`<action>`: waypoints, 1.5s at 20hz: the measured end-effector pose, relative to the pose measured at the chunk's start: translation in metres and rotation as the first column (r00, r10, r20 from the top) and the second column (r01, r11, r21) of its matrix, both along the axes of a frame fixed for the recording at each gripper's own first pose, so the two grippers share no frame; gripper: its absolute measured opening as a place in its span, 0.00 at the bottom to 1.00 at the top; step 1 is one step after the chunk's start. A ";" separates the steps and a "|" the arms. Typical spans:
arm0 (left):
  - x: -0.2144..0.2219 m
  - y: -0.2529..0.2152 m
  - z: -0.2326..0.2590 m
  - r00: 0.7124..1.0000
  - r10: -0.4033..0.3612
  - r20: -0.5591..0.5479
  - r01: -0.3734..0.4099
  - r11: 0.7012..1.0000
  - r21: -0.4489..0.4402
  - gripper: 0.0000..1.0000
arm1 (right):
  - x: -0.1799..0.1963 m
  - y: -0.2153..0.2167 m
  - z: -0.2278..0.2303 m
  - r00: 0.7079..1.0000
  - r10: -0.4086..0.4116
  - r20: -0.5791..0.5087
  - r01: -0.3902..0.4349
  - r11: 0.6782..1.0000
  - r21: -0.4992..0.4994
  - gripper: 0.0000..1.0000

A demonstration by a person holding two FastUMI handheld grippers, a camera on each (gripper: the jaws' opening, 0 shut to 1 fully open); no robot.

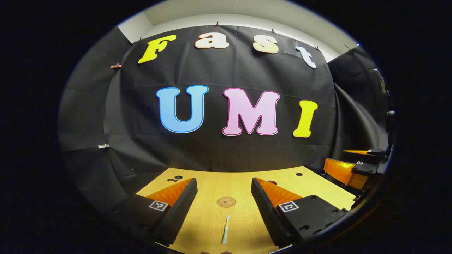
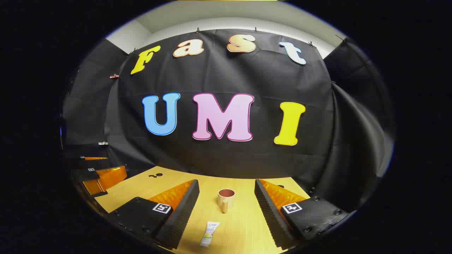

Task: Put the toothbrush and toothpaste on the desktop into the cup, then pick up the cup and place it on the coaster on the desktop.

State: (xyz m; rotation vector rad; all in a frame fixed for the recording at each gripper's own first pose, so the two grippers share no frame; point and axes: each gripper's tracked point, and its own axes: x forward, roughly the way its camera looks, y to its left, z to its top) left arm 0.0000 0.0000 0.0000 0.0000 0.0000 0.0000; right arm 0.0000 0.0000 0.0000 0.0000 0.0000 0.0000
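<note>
Left gripper [image 1: 224,208]: jaws spread wide, nothing held, poised above the desktop [image 1: 212,218]. Between its ridged, wedge-shaped fingers lies a slim, pale toothbrush [image 1: 226,230], flat on the wood and apart from both. Beyond it sits a round, flat coaster [image 1: 226,201].

Right gripper [image 2: 226,208]: jaws equally wide, nothing held. Between its fingers a small, soft toothpaste [image 2: 209,234] tube lies flat; farther off stands a cylindrical cup [image 2: 226,199], upright, handle toward the camera.

Desktop is light wood grain with several round holes. Black, creased cloth wall [image 2: 226,155] hangs behind.
</note>
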 end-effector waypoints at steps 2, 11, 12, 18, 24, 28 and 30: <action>0.003 -0.002 -0.003 1.000 -0.008 -0.009 0.008 1.000 0.010 0.97 | 0.003 0.002 -0.003 1.000 0.005 -0.010 -0.005 1.000 0.007 0.97; 0.009 -0.013 -0.010 0.996 -0.070 -0.054 0.072 0.997 0.038 0.97 | 0.012 0.012 -0.018 0.998 0.017 -0.068 -0.017 1.000 0.000 0.97; 0.011 -0.013 -0.012 0.996 -0.071 -0.058 0.073 0.997 0.038 0.97 | 0.014 0.013 -0.021 0.997 0.019 -0.079 -0.019 1.000 -0.001 0.97; 0.020 -0.008 -0.010 0.996 -0.069 -0.053 0.071 0.997 0.036 0.97 | 0.022 0.021 -0.040 0.989 0.036 -0.146 -0.036 0.999 0.005 0.97; 0.020 0.006 -0.019 0.997 -0.031 -0.072 0.034 0.999 0.041 0.97 | 0.035 0.034 -0.073 0.964 0.067 -0.258 -0.070 0.998 -0.003 0.97; 0.018 0.021 -0.030 0.995 0.020 -0.099 -0.016 0.999 0.039 0.97 | 0.046 0.037 -0.113 0.919 0.076 -0.387 -0.081 0.997 0.003 0.97; 0.017 0.029 -0.038 0.992 0.047 -0.115 -0.044 0.999 0.031 0.97 | 0.050 0.034 -0.130 0.894 0.072 -0.442 -0.072 0.997 0.017 0.97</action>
